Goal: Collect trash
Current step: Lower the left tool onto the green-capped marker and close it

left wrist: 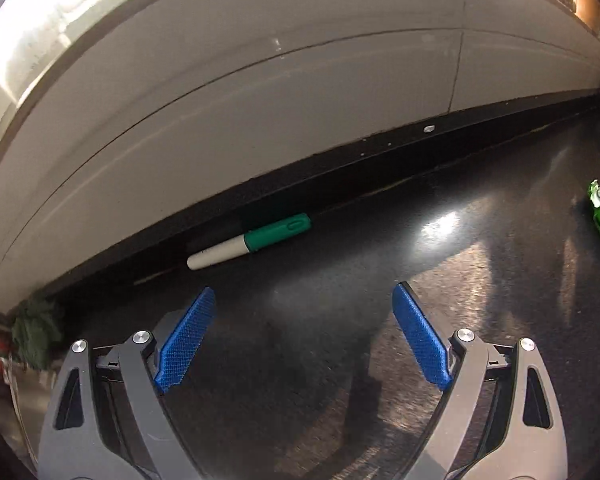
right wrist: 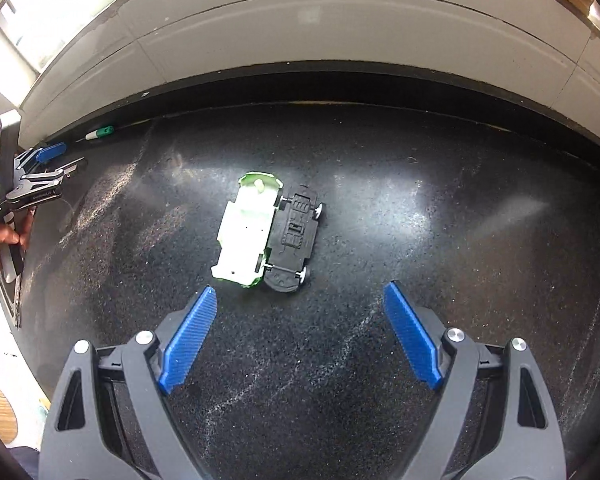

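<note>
1. The left gripper [left wrist: 304, 300] has its jaws wide open and holds nothing.
2. A green and white marker [left wrist: 249, 241] lies on the black table [left wrist: 440, 320] just past those jaws, against the back edge by the white wall [left wrist: 300, 100].
3. The right gripper [right wrist: 300, 296] also has its jaws wide open and empty.
4. A broken toy car lies just in front of them in 2 touching parts: a green shell [right wrist: 246, 230] flipped over and a black base [right wrist: 294, 238] with its wheels up.

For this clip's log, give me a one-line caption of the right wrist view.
Open right tongs hover over a broken green toy car and its black chassis on the dark floor.
</note>
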A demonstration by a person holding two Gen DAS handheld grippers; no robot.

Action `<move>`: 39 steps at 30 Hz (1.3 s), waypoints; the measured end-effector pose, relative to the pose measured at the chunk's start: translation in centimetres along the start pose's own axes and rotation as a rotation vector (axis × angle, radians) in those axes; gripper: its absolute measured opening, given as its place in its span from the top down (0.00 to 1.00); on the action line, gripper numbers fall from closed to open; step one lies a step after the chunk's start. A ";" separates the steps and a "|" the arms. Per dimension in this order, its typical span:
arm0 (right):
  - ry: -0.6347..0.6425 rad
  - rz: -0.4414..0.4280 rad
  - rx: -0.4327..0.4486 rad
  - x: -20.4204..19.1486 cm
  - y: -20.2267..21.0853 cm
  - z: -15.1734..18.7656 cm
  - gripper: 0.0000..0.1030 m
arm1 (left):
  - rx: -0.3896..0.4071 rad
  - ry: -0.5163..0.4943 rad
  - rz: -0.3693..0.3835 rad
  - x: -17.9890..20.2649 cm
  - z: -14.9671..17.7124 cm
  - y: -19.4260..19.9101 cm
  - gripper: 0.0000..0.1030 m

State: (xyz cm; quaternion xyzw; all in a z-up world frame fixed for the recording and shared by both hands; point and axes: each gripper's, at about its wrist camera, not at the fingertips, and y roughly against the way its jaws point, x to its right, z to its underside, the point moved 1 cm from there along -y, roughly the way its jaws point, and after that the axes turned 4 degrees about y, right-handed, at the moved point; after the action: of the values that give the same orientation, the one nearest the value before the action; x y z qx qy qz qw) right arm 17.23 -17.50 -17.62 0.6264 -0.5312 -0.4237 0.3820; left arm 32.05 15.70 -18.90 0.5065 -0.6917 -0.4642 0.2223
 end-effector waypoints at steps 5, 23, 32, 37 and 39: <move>-0.024 0.012 -0.019 0.5 -0.4 -1.0 0.20 | -0.028 -0.075 0.057 -3.0 -1.1 -3.5 0.15; -0.017 -0.018 -0.071 0.4 -3.0 -3.6 0.20 | 0.018 -0.231 0.209 -4.3 0.1 -2.6 0.06; -0.013 -0.023 -0.069 1.1 -2.7 -3.8 0.20 | -0.035 -0.374 0.253 -5.2 -1.7 -4.7 0.06; -0.021 -0.019 -0.072 1.5 -2.8 -3.7 0.20 | -0.078 -0.391 0.284 -5.3 -2.1 -4.5 0.06; -0.018 -0.016 -0.068 1.4 -2.7 -3.8 0.20 | -0.113 -0.374 0.336 -4.9 -1.9 -3.7 0.06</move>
State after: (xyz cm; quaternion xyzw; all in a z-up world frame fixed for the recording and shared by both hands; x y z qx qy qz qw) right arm 21.80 -18.42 -19.00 0.6135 -0.5149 -0.4502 0.3948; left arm 37.24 19.14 -20.39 0.2767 -0.7683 -0.5443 0.1923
